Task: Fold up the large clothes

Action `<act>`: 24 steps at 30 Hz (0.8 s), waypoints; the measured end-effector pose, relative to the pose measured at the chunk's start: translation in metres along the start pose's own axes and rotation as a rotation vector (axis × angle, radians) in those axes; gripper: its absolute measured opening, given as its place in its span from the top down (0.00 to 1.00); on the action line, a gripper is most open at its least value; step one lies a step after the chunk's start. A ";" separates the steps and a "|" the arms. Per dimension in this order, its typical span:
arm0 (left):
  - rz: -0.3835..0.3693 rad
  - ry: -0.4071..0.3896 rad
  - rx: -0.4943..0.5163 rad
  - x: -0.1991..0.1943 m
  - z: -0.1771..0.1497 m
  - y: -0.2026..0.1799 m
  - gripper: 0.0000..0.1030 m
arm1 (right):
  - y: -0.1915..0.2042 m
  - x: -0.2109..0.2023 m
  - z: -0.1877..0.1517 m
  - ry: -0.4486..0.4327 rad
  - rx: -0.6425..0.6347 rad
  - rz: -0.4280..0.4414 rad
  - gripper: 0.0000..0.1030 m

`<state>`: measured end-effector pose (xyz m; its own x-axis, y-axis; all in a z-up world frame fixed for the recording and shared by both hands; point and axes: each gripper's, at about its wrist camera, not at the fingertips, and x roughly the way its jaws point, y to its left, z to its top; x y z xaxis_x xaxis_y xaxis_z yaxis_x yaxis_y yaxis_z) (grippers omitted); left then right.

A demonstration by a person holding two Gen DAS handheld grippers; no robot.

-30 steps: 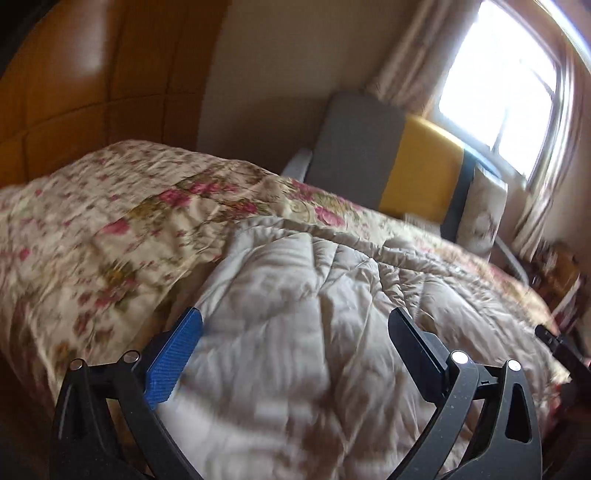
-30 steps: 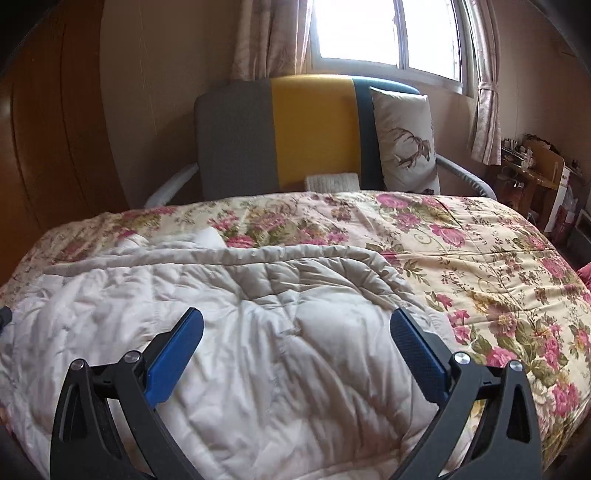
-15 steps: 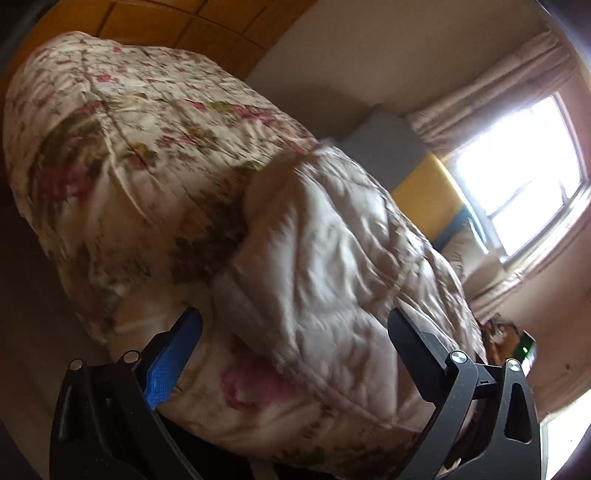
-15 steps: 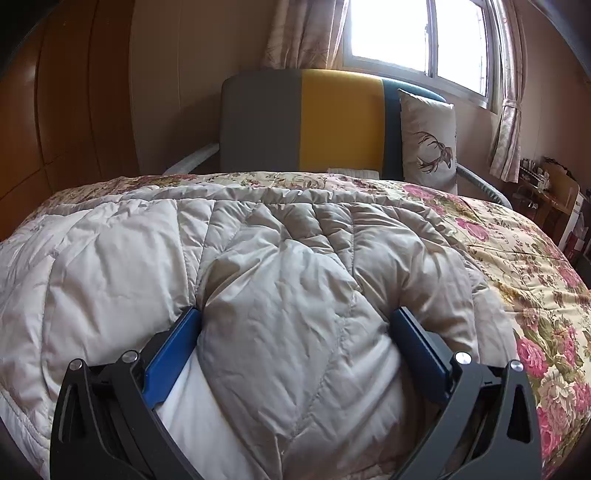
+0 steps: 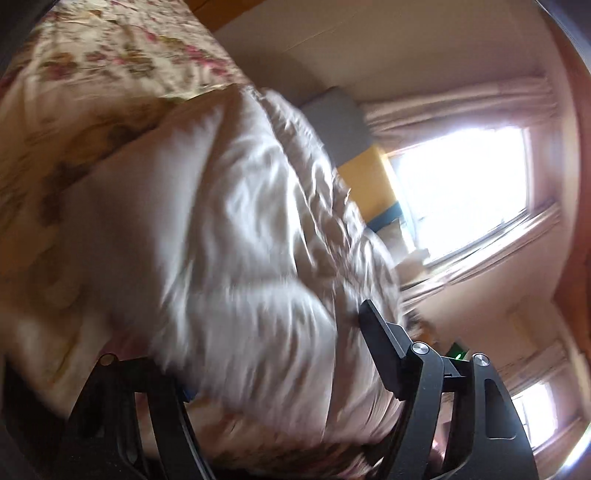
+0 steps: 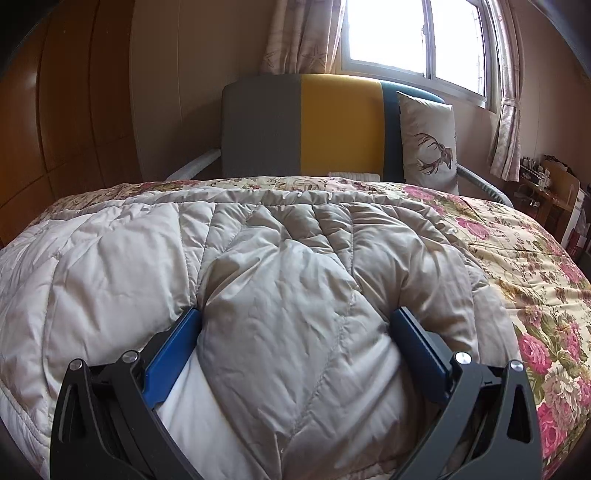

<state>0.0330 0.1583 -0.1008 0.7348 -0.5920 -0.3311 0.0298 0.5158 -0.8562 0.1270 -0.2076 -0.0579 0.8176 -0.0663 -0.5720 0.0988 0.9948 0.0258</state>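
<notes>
A large beige quilted garment (image 6: 258,266) lies spread on a bed covered by a floral bedspread (image 6: 535,258). My right gripper (image 6: 295,347) is open, its blue-padded fingers (image 6: 173,350) pushed around a bulging fold of the garment at its near edge. In the blurred, tilted left wrist view the same garment (image 5: 221,221) fills the frame. My left gripper (image 5: 273,354) is open wide around a thick bunch of it; the left finger is mostly hidden by fabric, and the right finger (image 5: 380,339) shows.
A grey, yellow and teal armchair (image 6: 314,125) with a deer-print cushion (image 6: 428,140) stands behind the bed under a bright window (image 6: 406,33). Wooden wall panels (image 6: 55,110) are at left. A cluttered shelf (image 6: 546,184) stands at the far right.
Both grippers have pushed forward into the garment's near edge, so fabric now bulges between their fingers. The left gripper has rolled and tilted strongly, its view now blurred.
</notes>
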 end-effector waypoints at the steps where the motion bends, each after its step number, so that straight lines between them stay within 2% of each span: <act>1: -0.010 -0.013 -0.018 0.005 0.005 0.002 0.31 | 0.000 -0.001 0.000 -0.003 0.001 0.002 0.02; 3: -0.067 -0.032 -0.089 0.018 0.016 0.006 0.31 | -0.001 -0.002 -0.001 -0.011 0.008 0.010 0.02; 4: -0.078 -0.042 -0.117 0.022 0.019 0.009 0.36 | -0.002 -0.003 -0.002 -0.013 0.013 0.014 0.02; 5: -0.073 -0.049 -0.137 0.025 0.022 0.012 0.54 | -0.002 -0.004 -0.001 -0.008 0.018 0.014 0.02; 8: -0.043 -0.043 -0.092 0.026 0.029 0.006 0.72 | 0.001 -0.010 0.010 0.053 0.020 -0.018 0.02; 12: -0.081 -0.054 -0.028 0.011 0.038 -0.003 0.74 | 0.013 -0.018 0.042 -0.009 0.015 -0.011 0.02; 14: -0.089 -0.054 -0.022 0.011 0.041 -0.005 0.74 | 0.024 -0.006 0.058 0.002 -0.015 -0.018 0.02; 16: -0.088 -0.052 -0.019 0.012 0.043 -0.006 0.74 | 0.038 0.016 0.069 0.037 -0.078 -0.069 0.02; 18: -0.092 -0.052 -0.021 0.015 0.047 -0.005 0.74 | 0.051 0.050 0.068 0.124 -0.156 -0.122 0.02; 21: -0.089 -0.046 -0.009 0.014 0.044 -0.009 0.74 | 0.050 0.080 0.058 0.154 -0.134 -0.116 0.02; 24: -0.075 -0.051 0.023 0.011 0.042 -0.014 0.74 | 0.048 0.086 0.057 0.158 -0.137 -0.115 0.02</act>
<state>0.0692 0.1707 -0.0763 0.7638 -0.5973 -0.2447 0.1012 0.4852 -0.8685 0.2343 -0.1703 -0.0593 0.7056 -0.1774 -0.6860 0.0993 0.9833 -0.1522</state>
